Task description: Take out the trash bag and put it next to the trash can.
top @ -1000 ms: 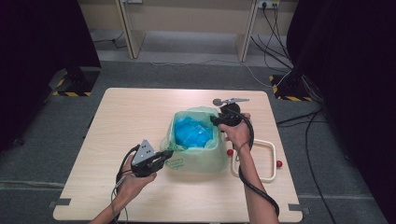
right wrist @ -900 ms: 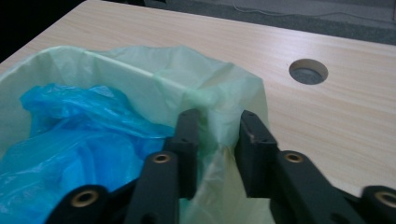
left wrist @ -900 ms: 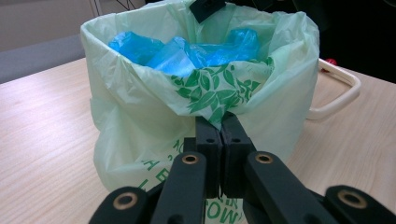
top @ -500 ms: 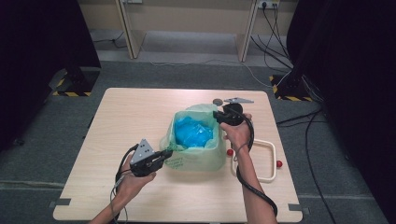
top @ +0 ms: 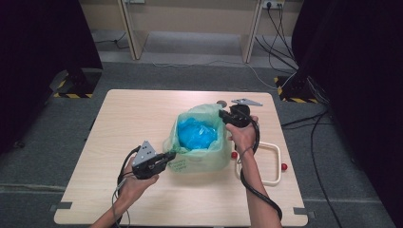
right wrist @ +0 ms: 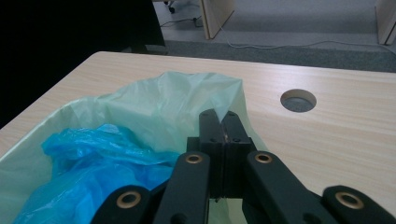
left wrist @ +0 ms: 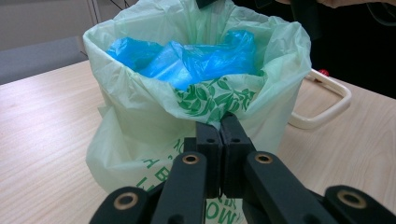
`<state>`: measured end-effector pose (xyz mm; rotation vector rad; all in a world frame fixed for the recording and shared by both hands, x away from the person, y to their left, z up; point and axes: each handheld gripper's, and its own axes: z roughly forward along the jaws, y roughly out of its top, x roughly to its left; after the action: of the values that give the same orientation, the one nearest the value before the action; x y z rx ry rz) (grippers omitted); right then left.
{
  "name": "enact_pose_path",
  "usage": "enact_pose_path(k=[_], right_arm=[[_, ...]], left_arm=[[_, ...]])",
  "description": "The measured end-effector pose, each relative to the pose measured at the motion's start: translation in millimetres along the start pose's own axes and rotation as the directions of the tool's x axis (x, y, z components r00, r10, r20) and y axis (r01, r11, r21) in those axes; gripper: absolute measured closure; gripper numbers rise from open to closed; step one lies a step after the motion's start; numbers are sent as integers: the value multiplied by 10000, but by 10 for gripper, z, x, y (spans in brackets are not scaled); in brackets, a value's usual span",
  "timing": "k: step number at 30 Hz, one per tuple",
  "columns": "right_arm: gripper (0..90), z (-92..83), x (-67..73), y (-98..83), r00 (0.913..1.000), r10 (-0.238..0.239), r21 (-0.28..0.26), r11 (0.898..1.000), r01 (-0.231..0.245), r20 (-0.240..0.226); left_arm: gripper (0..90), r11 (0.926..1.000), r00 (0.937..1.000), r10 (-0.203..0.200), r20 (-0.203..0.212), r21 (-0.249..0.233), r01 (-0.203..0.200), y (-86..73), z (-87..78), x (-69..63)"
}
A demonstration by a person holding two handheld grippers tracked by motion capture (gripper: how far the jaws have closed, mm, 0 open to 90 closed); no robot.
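Note:
A pale green plastic bag point(top: 199, 159) with printed leaves stands open in the middle of the table, and a crumpled blue bag point(top: 197, 134) lies inside it. My left gripper point(top: 172, 155) is shut on the near left rim of the green bag point(left wrist: 140, 116). In the left gripper view the rim film is pinched at the tips of that left gripper point(left wrist: 220, 122), below the blue bag point(left wrist: 187, 58). My right gripper point(top: 221, 114) is at the far right rim. Its jaws have just been closing, and the right gripper point(right wrist: 219, 119) now pinches the green bag point(right wrist: 177, 100) above the blue bag point(right wrist: 93, 154).
A cream loop handle point(top: 278, 164) with red knobs point(top: 283, 166) lies on the table to the right of the bag. A round hole point(right wrist: 298, 100) is cut in the tabletop beyond the bag. Cables trail from both grippers toward the near edge.
The right hand has shifted slightly to the right at the bag's far rim. The left gripper and the bag's near rim have kept still.

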<state>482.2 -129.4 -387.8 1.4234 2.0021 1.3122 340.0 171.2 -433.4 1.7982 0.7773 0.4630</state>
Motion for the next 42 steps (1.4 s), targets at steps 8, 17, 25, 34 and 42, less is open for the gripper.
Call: enact_pose_path(k=[8, 17, 25, 34, 42], right_arm=[[900, -61, 33, 80, 9995, 94, -280, 9996, -103, -297], [900, -169, 107, 248, 9964, 219, -686, 9973, -275, -823], [900, -207, 248, 390, 9929, 118, -997, 9947, -237, -1183], [900, -235, 375, 543, 9914, -2, -1225, 9923, -160, -1307], [900, -257, 501, 670, 9877, -92, -1438, 9895, -136, -1564]], left_arm=[[893, 9997, 9999, -89, 67, -234, 91, 78, -60, 25], [896, 9960, 9993, -307, 217, -836, 324, 270, -195, 71], [896, 9923, 9983, -543, 201, -1101, 562, 361, -298, 146], [896, 9869, 9985, -494, 252, -1523, 527, 524, -404, 167], [896, 9800, 9982, -587, 131, -1899, 601, 625, -534, 245]])
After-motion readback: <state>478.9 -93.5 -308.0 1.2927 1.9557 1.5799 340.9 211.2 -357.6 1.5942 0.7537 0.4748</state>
